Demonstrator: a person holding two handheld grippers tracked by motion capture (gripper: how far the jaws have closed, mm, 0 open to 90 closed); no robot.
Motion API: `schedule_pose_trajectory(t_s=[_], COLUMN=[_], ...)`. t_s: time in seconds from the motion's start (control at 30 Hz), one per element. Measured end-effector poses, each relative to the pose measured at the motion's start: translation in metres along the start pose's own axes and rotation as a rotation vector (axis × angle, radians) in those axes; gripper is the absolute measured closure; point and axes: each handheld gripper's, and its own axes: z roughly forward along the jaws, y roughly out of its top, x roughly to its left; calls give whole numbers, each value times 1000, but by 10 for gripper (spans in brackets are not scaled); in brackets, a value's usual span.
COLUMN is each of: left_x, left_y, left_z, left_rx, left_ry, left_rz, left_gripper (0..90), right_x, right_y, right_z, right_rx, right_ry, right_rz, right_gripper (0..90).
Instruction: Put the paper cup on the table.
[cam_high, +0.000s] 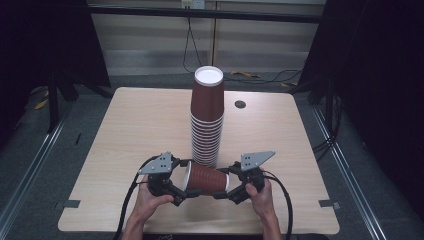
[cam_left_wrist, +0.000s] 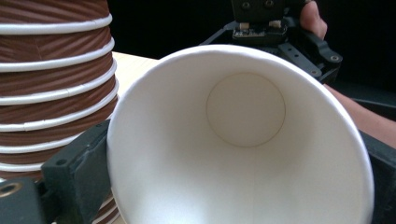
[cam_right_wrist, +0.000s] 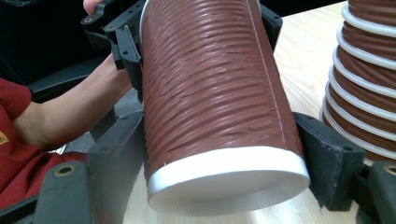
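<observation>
- We see a light wooden table (cam_high: 125, 130) with rounded corners; taking its middle as the dial's centre, a small dark round hole (cam_high: 240, 104) sits at about 1 o'clock, near the far edge.
- A tall stack of brown ribbed paper cups (cam_high: 207, 120) stands mouth-down just right of the table's middle, white rims banding its lower half and a white base on top. The left gripper view shows it at 9 o'clock (cam_left_wrist: 56, 79), and the right gripper view at 3 o'clock (cam_right_wrist: 369, 79).
- A single brown cup (cam_high: 206, 178) lies on its side at 6 o'clock from the stack, right in front of its foot, mouth towards the person's left, and is held between the two tools (whether it touches the tabletop we cannot tell).
- The left gripper (cam_high: 181, 186) clamps the cup's mouth end; its own camera looks straight into the white interior (cam_left_wrist: 243, 140), with a black jaw on each side of the rim.
- The right gripper (cam_high: 231, 186) clamps the cup's base end; in its view the ribbed wall (cam_right_wrist: 215, 93) runs away from the lens, the jaws pressing both sides near the white bottom rim.
- The person's left hand (cam_high: 147, 200) and right hand (cam_high: 261, 196) grasp the tools from 6 o'clock.
</observation>
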Motion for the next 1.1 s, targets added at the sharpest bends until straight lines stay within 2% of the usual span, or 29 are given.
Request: schedule_pose_trajectory(t_s=[0.23, 0.27, 0.37, 0.4, 0.43, 0.5, 0.63, 0.67, 0.7, 0.73, 0.87, 1.1], left_x=[1, 0, 1, 2, 1, 2, 3, 3, 2, 3, 3, 5], left_y=[2, 3, 2, 2, 2, 2, 1, 1, 2, 2, 2, 0], left_z=[-1, -2, -3, -3, -4, -6, -7, -7, -7, -7, -9, -13], left_rx=[24, 33, 36, 37, 35, 30, 30, 32, 45, 49, 57, 74], left_ry=[18, 41, 47, 28, 56, 42, 43, 45, 67, 53, 57, 68], left_rz=[9, 11, 12, 9, 7, 5, 1, 3, 9, 10, 13, 5], left_gripper=[50, 51, 50, 51, 50, 60, 61, 62, 62, 62, 62, 62], right_x=[0, -1, -1, -1, -1, 0, 0, 0, 0, 0, 0, 1], right_y=[-1, -1, -2, -2, -2, -3, -4, -5, -5, -5, -7, -11], right_z=[2, 2, 2, 1, 1, 0, -2, -2, -2, -3, -6, -15], right_rx=[8, 12, 8, 6, 4, -1, -14, -15, -17, -18, -34, -60], right_ry=[-10, -15, -20, -22, -28, -40, -51, -53, -56, -63, -80, -138], right_rz=[6, 9, 9, 8, 8, 11, 15, 17, 16, 19, 18, 3], right_gripper=[214, 213, 196, 191, 181, 146, 140, 139, 139, 138, 134, 131])
